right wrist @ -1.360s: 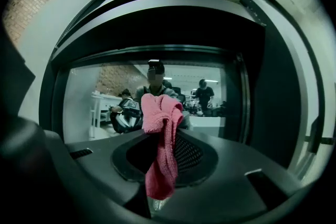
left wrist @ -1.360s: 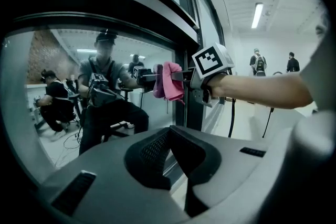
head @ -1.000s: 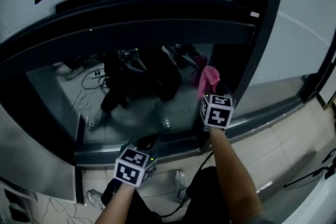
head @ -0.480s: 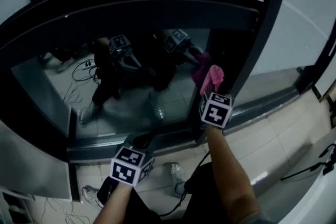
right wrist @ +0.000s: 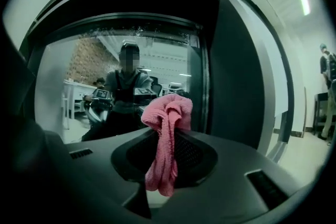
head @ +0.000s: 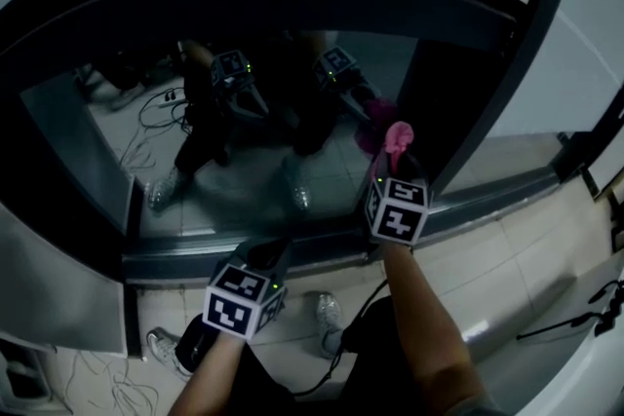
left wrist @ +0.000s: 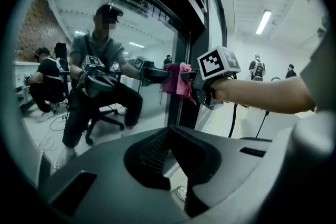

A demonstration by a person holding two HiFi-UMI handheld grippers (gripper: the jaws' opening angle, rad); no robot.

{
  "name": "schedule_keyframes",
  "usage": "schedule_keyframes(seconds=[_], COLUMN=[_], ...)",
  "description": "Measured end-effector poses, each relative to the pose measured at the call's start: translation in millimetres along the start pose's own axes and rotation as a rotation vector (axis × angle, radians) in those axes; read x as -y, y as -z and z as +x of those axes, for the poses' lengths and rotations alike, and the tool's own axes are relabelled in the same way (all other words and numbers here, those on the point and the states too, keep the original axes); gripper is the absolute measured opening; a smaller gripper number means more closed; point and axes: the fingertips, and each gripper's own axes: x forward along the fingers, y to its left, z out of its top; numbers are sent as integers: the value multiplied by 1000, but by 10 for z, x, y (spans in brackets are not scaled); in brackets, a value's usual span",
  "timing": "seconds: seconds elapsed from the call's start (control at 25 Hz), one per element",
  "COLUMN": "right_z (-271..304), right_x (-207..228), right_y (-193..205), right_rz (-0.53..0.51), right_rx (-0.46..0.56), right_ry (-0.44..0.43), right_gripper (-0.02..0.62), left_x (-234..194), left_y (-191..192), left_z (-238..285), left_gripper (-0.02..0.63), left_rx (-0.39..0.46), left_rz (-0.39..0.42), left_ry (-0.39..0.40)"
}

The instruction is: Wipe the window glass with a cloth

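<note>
Right gripper (head: 397, 172) clamped on pink cloth (head: 397, 139). Bunched end looks pressed to window glass (head: 244, 170), centre-right of head view, placed for wiping. Left gripper (head: 265, 260) jaws together, empty, parked low at lower left, likely to stay clear.

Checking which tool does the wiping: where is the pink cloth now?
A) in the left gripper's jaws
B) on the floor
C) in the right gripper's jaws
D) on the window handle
C: the pink cloth is clamped in the right gripper; the left gripper holds nothing.
</note>
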Motion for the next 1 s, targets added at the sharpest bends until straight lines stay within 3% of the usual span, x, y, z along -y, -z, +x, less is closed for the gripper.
schedule_keyframes(seconds=[1.0], right_z=[-329], right_x=[-1990], right_y=[-248], right_rz=[42], right_rx=[18], right_ry=[-297], right_gripper=[63], left_x=[-935], left_y=[194], left_z=[-1131], left_gripper=[2], left_rx=[59], left_rz=[-106], left_ry=[-234])
